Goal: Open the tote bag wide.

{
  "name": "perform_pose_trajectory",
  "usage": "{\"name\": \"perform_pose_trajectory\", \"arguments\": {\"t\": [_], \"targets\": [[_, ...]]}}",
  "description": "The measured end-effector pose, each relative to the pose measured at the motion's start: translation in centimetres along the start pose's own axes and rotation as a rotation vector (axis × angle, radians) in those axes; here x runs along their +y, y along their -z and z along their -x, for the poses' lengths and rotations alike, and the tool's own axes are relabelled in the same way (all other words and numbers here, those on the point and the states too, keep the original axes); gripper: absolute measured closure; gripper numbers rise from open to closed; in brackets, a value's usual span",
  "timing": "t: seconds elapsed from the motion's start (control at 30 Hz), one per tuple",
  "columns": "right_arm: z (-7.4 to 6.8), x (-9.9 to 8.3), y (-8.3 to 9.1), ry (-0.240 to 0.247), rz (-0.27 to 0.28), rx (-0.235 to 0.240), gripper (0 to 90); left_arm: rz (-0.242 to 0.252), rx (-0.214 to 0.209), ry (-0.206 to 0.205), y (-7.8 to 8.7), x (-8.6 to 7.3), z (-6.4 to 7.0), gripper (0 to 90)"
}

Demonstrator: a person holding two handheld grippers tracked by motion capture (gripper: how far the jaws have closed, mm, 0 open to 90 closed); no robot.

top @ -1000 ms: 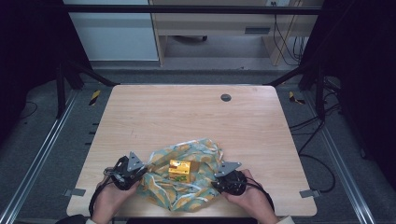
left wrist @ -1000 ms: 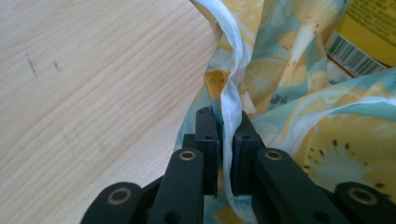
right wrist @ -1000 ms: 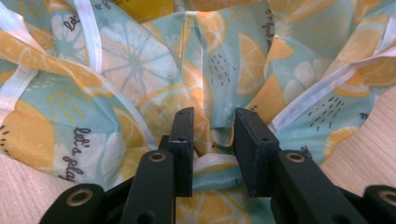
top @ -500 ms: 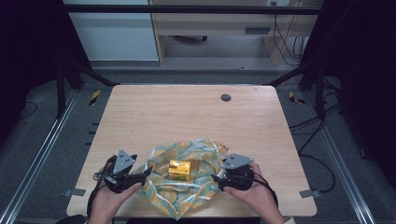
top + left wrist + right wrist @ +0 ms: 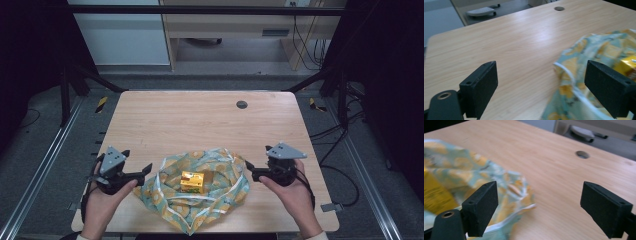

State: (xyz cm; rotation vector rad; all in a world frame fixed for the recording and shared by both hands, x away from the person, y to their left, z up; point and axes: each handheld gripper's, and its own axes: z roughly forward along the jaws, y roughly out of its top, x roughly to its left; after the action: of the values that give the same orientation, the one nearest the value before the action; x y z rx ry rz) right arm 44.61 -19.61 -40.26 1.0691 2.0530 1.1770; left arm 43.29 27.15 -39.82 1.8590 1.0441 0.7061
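1. Drawn apart since the earlier frames: both claws, once pressed against the edges of the cloth, now well clear of it on either side, with the cloth looser and spread wider.
2. Nearest the person, two hands gripping the tools; left claw [image 5: 146, 170] just beside the cloth's left edge, jaws spread wide, holding nothing. From the left gripper view [image 5: 541, 95], wide gap between the black jaws, with a white-trimmed fold of cloth lying inside that gap but not pinched.
3. Right claw [image 5: 248, 167] likewise released, tips pointing at the cloth's right edge, close to it but apart. From the right gripper view [image 5: 539, 207], jaws equally wide, a ruffled corner of cloth just beside the left-hand jaw, bare wood under the other.
4. Between them, crumpled teal-and-yellow patterned fabric cloth with white trim [image 5: 200, 192], lying near the front edge of the pale wooden surface [image 5: 200, 120], bunched up round its rim like a shallow nest.
5. At its middle, small yellow-orange foil-wrapped box [image 5: 192, 181], upright, resting on the cloth; probably centred so the corners can be lifted over it as a wrap.
6. Judged placement of claws: mirrored at opposite edges, ready to pick up two sides together.
7. Farther off, round dark cable hole [image 5: 242, 104] near the back edge.
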Motion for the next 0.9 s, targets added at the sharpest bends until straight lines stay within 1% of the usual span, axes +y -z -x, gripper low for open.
{"name": "perform_pose_trajectory", "arguments": {"t": [0.03, 0.07, 0.1, 0.13, 0.2, 0.23, 0.27, 0.3, 0.4, 0.47, 0.5, 0.57, 0.6, 0.63, 0.7, 0.73, 0.8, 0.83, 0.9], "targets": [[0.6, 0.0, 0.1, -0.014, 0.004, -0.016, 13.6, 0.006, 0.003, 0.009, 0.0, 0.0, -0.5, 8.5], [1.1, 0.0, 0.2, -0.027, 0.01, -0.028, 13.4, 0.006, 0.009, 0.018, -0.2, 0.1, -1.4, 8.1], [1.9, -0.1, 0.1, -0.046, 0.013, -0.05, 12.8, 0.008, 0.012, 0.027, -0.4, 0.1, -1.9, 6.8], [2.3, -0.1, 0.1, -0.054, 0.013, -0.06, 12.2, 0.005, 0.018, 0.029, -0.6, 0.2, -2.6, 5.8], [3.4, -0.5, -0.2, -0.074, 0.01, -0.081, 10.8, 0.008, 0.041, 0.048, -1.3, 0.1, -3.7, 5.6], [4.0, -0.6, -0.3, -0.086, 0.005, -0.09, 10.6, 0.006, 0.044, 0.054, -1.7, 0.1, -4.1, 5.6], [4.5, -0.9, -0.5, -0.102, 0.006, -0.101, 10.4, -0.002, 0.051, 0.062, -2.0, 0.0, -4.6, 5.6], [5.0, -1.1, -0.6, -0.117, 0.009, -0.111, 9.8, 0.0, 0.062, 0.067, -2.3, -0.1, -4.9, 5.6], [6.1, -1.8, -1.1, -0.144, 0.003, -0.142, 8.6, -0.014, 0.088, 0.084, -3.3, -0.7, -5.8, 5.8], [6.7, -2.2, -1.6, -0.156, -0.002, -0.157, 8.0, -0.02, 0.104, 0.088, -3.9, -1.3, -6.2, 6.4], [7.0, -2.5, -1.8, -0.166, -0.002, -0.167, 8.0, -0.021, 0.112, 0.081, -4.1, -1.6, -6.3, 6.7], [7.5, -3.0, -2.2, -0.191, -0.012, -0.177, 8.3, -0.046, 0.13, 0.067, -4.7, -2.4, -6.4, 6.7], [7.7, -3.3, -2.4, -0.192, -0.017, -0.183, 9.0, -0.071, 0.132, 0.057, -5.1, -2.8, -6.5, 6.7], [7.9, -3.6, -2.6, -0.199, -0.028, -0.193, 10.2, -0.081, 0.133, 0.056, -5.3, -3.0, -6.5, 6.7], [8.2, -4.3, -2.9, -0.213, -0.043, -0.199, 11.4, -0.108, 0.12, 0.066, -5.7, -3.7, -6.5, 6.7], [8.3, -4.5, -2.9, -0.216, -0.049, -0.203, 11.6, -0.118, 0.123, 0.069, -5.8, -4.0, -6.6, 6.7], [8.5, -5.3, -3.2, -0.194, -0.062, -0.229, 11.8, -0.145, 0.135, 0.069, -6.0, -4.3, -6.9, 6.6], [8.5, -5.8, -3.3, -0.197, -0.071, -0.235, 11.5, -0.15, 0.137, 0.074, -6.1, -4.4, -7.0, 6.6], [8.6, -6.4, -3.3, -0.205, -0.069, -0.234, 11.4, -0.162, 0.14, 0.075, -6.0, -4.6, -7.2, 6.6]]}}
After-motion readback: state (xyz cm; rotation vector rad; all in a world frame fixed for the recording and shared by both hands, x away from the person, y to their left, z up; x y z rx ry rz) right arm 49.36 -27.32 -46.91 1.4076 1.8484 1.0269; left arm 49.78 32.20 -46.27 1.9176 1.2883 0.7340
